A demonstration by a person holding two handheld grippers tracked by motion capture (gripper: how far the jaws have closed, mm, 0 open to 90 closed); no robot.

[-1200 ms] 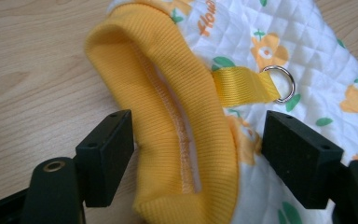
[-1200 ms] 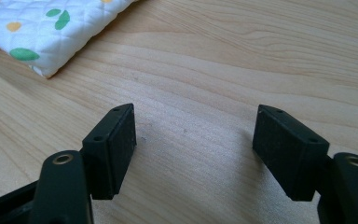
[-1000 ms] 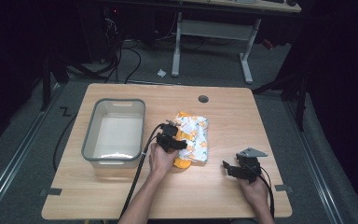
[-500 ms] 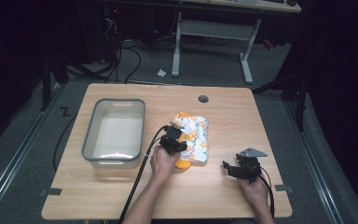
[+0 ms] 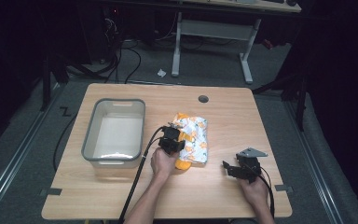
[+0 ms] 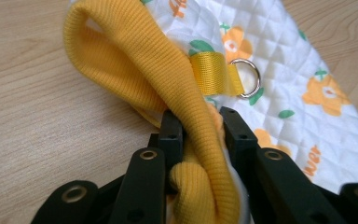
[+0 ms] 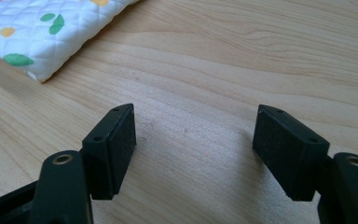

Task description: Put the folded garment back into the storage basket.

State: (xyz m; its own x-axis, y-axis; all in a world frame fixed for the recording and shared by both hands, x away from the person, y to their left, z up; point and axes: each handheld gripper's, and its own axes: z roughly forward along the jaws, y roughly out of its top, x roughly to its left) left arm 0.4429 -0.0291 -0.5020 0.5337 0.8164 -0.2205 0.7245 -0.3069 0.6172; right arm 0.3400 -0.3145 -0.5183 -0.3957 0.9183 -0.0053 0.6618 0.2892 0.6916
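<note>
While the plastic bin (image 5: 114, 133) sits at the left of the counter (image 5: 223, 196), holding nothing that can be made out, the work goes on just to its right.

Item: quilted cloth (image 5: 193, 137), white with orange flowers, folded, lying mid-counter between bin and right hand. Its yellow ribbed edging (image 6: 140, 70) bunches at the near end; a yellow webbing loop (image 6: 208, 72) carries a metal ring (image 6: 244, 77).

Item: left tool (image 5: 171, 142), at the cloth's near-left edge. Its jaws have just been closing and now pinch the ribbed edging between them (a narrow grip, fabric bulging above and below the pads). Judgement: the grasp looks made, so lifting the cloth, probably toward the bin, seems the next step.

Item: right tool (image 7: 196, 140), low over bare counter, well apart from the cloth, jaws wide and holding nothing.
</note>
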